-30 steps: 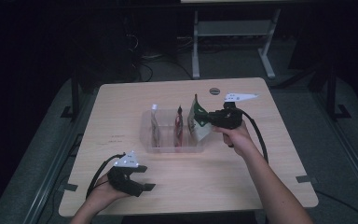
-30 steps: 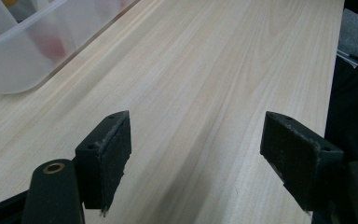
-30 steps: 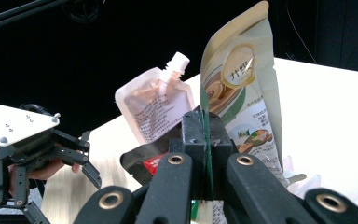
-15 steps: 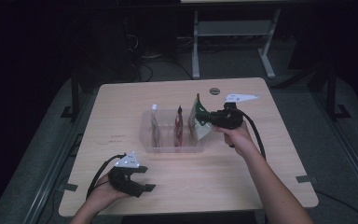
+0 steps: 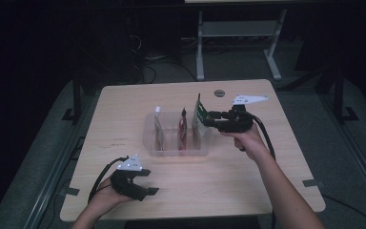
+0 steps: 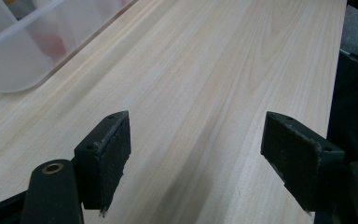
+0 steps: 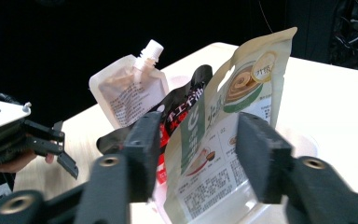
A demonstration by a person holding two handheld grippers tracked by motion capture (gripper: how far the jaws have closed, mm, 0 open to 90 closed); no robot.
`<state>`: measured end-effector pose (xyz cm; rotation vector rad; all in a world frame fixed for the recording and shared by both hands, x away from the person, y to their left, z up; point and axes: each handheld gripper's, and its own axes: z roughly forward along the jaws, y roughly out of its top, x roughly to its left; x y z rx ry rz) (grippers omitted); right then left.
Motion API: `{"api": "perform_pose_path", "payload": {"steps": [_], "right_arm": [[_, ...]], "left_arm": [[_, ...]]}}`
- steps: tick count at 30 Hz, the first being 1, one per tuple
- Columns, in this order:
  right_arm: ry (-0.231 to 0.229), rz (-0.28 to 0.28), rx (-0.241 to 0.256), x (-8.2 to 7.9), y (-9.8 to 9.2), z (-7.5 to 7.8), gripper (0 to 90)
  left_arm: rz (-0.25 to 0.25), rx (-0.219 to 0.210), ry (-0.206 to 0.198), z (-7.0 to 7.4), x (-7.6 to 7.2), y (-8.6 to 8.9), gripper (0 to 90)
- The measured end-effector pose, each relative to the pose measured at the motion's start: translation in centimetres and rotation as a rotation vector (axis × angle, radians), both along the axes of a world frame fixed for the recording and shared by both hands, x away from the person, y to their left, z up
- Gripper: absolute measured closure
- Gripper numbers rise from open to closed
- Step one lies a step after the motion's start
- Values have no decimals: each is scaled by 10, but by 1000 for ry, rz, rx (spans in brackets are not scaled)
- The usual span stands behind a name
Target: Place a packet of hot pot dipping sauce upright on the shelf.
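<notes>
A clear plastic bin stands mid-table with three pouches upright in it: a white spout pouch, a red and black pouch and a green and beige pouch. My right gripper is at the bin's right end. Its jaws are open and stand to either side of the green and beige pouch near its top. The spout pouch and the red and black pouch stand behind it. My left gripper rests open near the front left of the table, with nothing between its jaws.
The wooden table has bare room in front of and around the bin. A round cable hole lies behind the bin. The bin's corner sits up and to the left of the left jaws. A metal stand is on the floor beyond.
</notes>
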<state>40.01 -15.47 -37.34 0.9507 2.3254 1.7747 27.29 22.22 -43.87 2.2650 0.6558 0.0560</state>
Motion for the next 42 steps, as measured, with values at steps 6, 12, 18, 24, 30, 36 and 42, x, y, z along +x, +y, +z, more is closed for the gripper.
{"api": "perform_pose_path", "payload": {"steps": [6, 12, 18, 24, 30, 36, 42], "right_arm": [[-14, 5, -53, -8, -5, 8, 364], [-13, 10, -114, -16, -12, 12, 318], [-29, -2, -166, -33, -21, 15, 290], [-53, -9, -200, -52, -32, 11, 278], [-48, -7, -234, -66, -39, -1, 261], [-66, -19, -250, -81, -45, -12, 241], [-76, -46, -260, -94, -50, -22, 221]], "left_arm": [[2, 7, -6, 0, 2, 1, 231], [6, 5, -14, 1, 1, 3, 229], [10, 3, -21, 1, 0, 7, 229], [7, 5, -29, 2, 0, 9, 228], [-2, 12, -36, 2, -2, 8, 226], [7, 15, -34, 2, -5, 12, 225], [8, 35, -30, -4, -16, 20, 219]]}}
